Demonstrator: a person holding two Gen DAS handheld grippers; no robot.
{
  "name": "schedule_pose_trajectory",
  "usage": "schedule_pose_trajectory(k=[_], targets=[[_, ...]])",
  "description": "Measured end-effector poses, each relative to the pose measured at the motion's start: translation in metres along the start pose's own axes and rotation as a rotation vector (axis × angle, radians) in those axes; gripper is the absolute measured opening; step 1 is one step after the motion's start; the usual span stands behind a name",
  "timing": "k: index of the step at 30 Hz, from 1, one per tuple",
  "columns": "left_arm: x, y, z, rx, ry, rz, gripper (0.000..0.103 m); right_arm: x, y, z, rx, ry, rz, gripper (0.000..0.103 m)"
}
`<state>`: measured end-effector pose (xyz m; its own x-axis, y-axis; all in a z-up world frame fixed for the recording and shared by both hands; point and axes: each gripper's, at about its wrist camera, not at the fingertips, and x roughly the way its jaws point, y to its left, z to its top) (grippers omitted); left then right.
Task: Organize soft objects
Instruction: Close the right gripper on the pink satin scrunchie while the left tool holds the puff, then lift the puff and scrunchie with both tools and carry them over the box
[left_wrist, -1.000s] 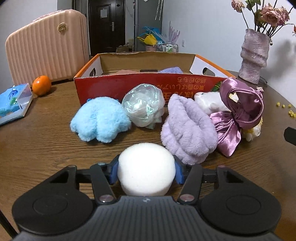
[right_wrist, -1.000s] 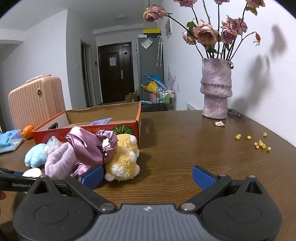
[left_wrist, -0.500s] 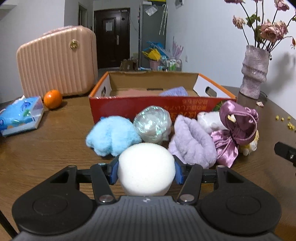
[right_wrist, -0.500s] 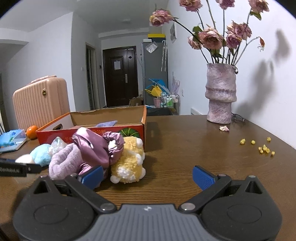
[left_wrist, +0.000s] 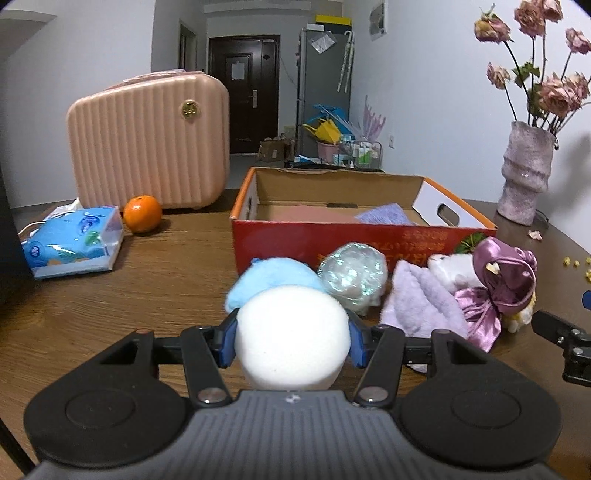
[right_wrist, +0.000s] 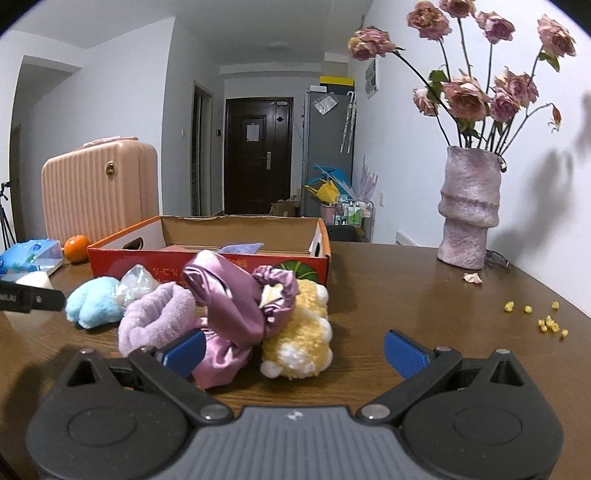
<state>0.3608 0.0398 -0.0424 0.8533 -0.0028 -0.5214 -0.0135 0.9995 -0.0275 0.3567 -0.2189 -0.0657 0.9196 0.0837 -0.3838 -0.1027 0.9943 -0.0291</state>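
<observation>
The left claw (left_wrist: 292, 341) is clamped on one white foam ball (left_wrist: 291, 338), its two blue pads pressing the ball's sides above the wooden counter (left_wrist: 147, 295). The right claw (right_wrist: 293, 349) stands wide apart with nothing between its blue pads, low over the counter just in front of the soft pile.

Near the claws, six soft things lie loose on the counter in a row against the box front: one blue fluffy toy (left_wrist: 273, 278), one shiny iridescent ball (left_wrist: 352, 275), one lilac fuzzy band (left_wrist: 421, 299), one purple satin scrunchie with a bow (left_wrist: 506, 280), one yellow-and-white plush (right_wrist: 299, 332) and one white plush (left_wrist: 448, 271) tucked behind the scrunchie.

Behind them sits one red cardboard box (left_wrist: 332, 242), open on top. Inside, one pink flat thing (left_wrist: 306, 214) and one lilac cloth (left_wrist: 384, 214) show above the wall; what else lies lower I cannot tell.

To the left lie one blue tissue pack (left_wrist: 74, 245) and one orange (left_wrist: 142, 214), with one pink ribbed suitcase (left_wrist: 147, 140) behind. To the far right stands one mottled vase (right_wrist: 469, 206) holding dried roses (right_wrist: 465, 96), one fallen petal (right_wrist: 472, 277) beside it, and several small yellow bits (right_wrist: 546, 321) scattered on the counter.
</observation>
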Motion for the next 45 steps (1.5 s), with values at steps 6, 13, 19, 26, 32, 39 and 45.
schedule_pose_trajectory(k=[6,13,19,26,32,39,45], targets=[[-0.004,0.014,0.002,-0.012,-0.017,0.012,0.056,0.014,0.01,0.004,0.0,0.004,0.0,0.102],[-0.006,0.025,0.003,-0.017,-0.027,0.024,0.056,0.035,0.021,0.011,-0.007,0.009,-0.006,0.096],[-0.006,0.032,0.003,-0.021,-0.028,0.032,0.056,0.053,0.029,0.017,-0.017,0.024,0.001,0.084],[-0.006,0.031,0.002,-0.013,-0.026,0.028,0.056,0.055,0.038,0.015,-0.068,0.019,-0.008,0.059],[-0.005,0.031,0.001,-0.008,-0.023,0.031,0.056,0.048,0.038,0.013,-0.079,-0.001,-0.006,0.043],[-0.005,0.029,0.001,-0.003,-0.028,0.032,0.056,0.039,0.038,0.013,-0.08,-0.024,0.019,0.035],[-0.006,0.029,0.001,-0.002,-0.036,0.033,0.056,0.028,0.034,0.016,-0.056,-0.064,0.025,0.034]])
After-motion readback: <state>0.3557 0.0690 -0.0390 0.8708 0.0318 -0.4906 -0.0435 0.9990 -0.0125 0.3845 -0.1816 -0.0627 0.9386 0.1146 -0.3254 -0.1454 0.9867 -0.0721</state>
